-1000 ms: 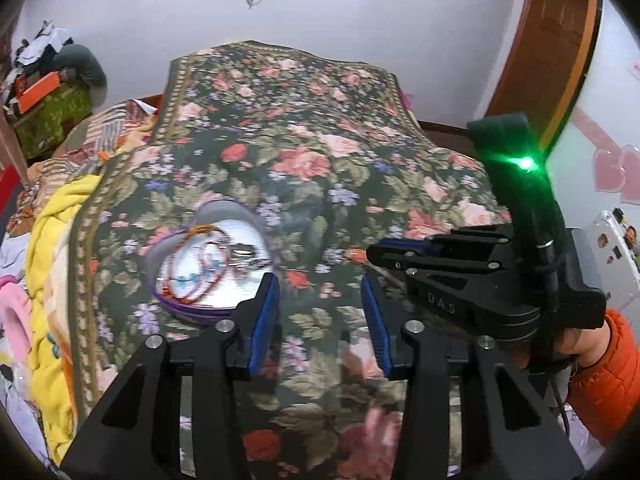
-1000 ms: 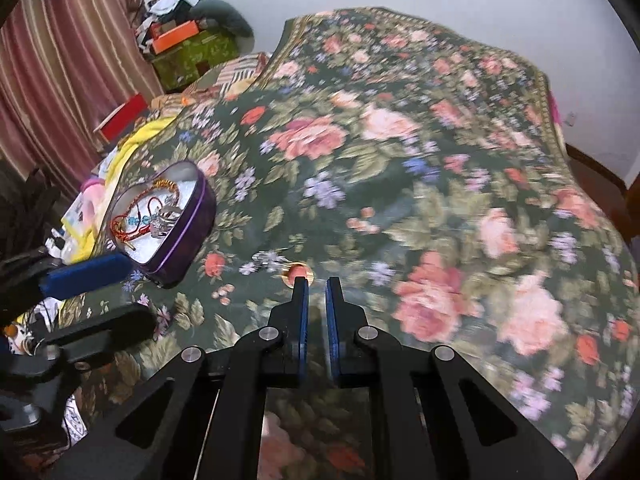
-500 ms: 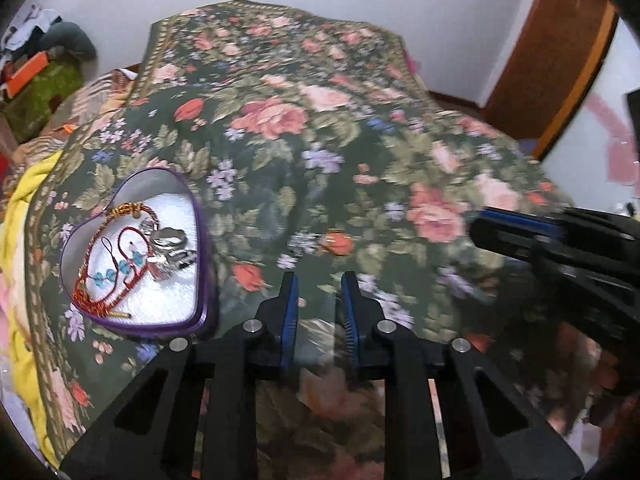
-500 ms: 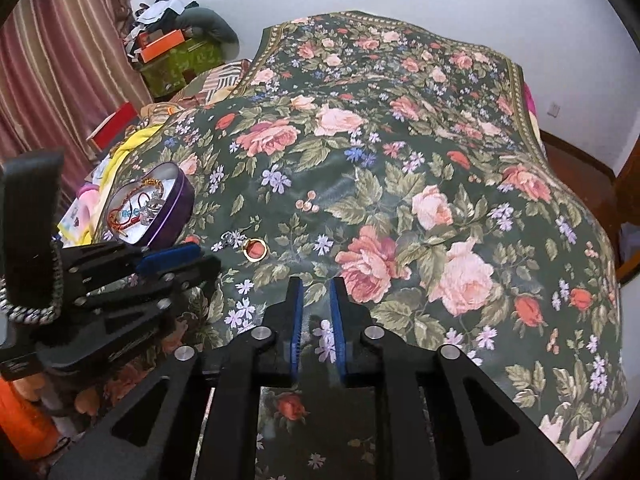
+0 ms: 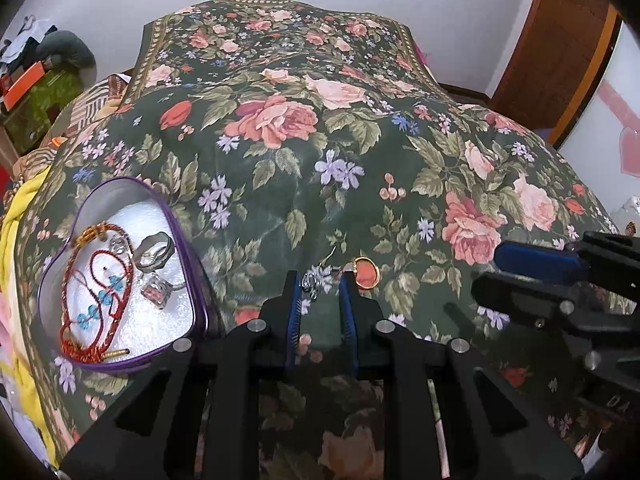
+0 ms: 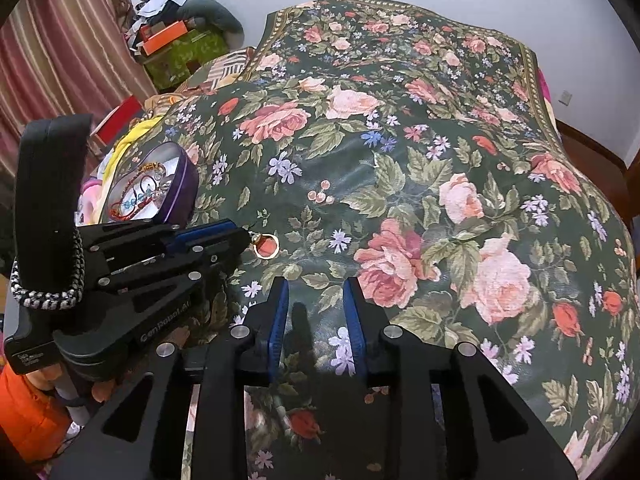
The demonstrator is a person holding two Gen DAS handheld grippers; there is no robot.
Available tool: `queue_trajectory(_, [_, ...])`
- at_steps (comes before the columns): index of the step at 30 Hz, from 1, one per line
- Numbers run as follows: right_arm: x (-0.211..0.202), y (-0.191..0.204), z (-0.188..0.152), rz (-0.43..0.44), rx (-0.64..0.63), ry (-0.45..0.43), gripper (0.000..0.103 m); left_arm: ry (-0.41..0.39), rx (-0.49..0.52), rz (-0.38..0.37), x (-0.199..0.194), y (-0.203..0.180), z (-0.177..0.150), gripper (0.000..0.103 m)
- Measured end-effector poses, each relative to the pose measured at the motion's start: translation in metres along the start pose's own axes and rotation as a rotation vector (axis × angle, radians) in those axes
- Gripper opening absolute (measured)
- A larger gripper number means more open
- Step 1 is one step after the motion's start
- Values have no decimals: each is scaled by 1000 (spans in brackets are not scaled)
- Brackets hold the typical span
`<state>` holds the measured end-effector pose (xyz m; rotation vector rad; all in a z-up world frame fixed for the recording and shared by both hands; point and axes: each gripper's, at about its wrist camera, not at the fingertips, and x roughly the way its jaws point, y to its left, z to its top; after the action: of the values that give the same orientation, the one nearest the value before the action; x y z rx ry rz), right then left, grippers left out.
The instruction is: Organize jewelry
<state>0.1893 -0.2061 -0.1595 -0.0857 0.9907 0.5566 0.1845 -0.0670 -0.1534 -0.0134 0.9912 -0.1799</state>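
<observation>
Bedspread: a dark green floral bedspread (image 5: 344, 200) is lying under both my grippers and carrying everything else.
Heart box: a purple heart-shaped tin (image 5: 192, 280), open with a white lining, is sitting to the left of my left fingers; in the right view it (image 6: 182, 184) is lying beyond my left gripper.
Box contents: a red cord necklace with blue beads (image 5: 94, 304), a silver ring (image 5: 154, 254) and a square pendant (image 5: 156, 290) are lying inside it.
Left gripper: my left gripper (image 5: 320, 280) is pointing down at the bedspread, its jaws narrow and closing.
Left fingers: a small silver piece (image 5: 311, 280) is lying between my blue pads (image 5: 295, 300); I cannot tell whether they are pressing on it.
Right gripper: my right gripper (image 6: 316, 300) is hovering to the right of the left one, its jaws opening to a modest gap, with only bedspread between them.
Gold ring: a gold ring (image 5: 366, 274) is lying just outside my left gripper's right fingertip, and ahead-left of my right fingers (image 6: 267, 245).
</observation>
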Motion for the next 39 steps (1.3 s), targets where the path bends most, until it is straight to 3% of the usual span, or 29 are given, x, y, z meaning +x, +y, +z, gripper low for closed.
queue_trajectory(2, [4, 2, 2, 12, -2, 13, 26, -5, 2, 1, 2, 2, 2, 8])
queue_trajectory(10, [25, 22, 9, 25, -66, 60, 26, -14, -20, -29, -8, 8, -4, 8])
queue_trajectory(17, [40, 29, 18, 54, -60, 84, 26, -87, -33, -31, -44, 16, -10, 8])
queue_trajectory(25, [47, 40, 19, 18, -116, 41, 25, -136, -57, -26, -63, 29, -6, 8])
queue_trajectory(27, [48, 40, 20, -2, -117, 34, 18, -137, -61, -25, -63, 29, -6, 8])
queue_trajectory(34, [41, 40, 20, 8, -91, 23, 18, -156, -68, -30, -73, 29, -8, 8])
queue_trajectory(39, [20, 47, 29, 16, -87, -35, 18, -190, -71, -24, -89, 34, -6, 8])
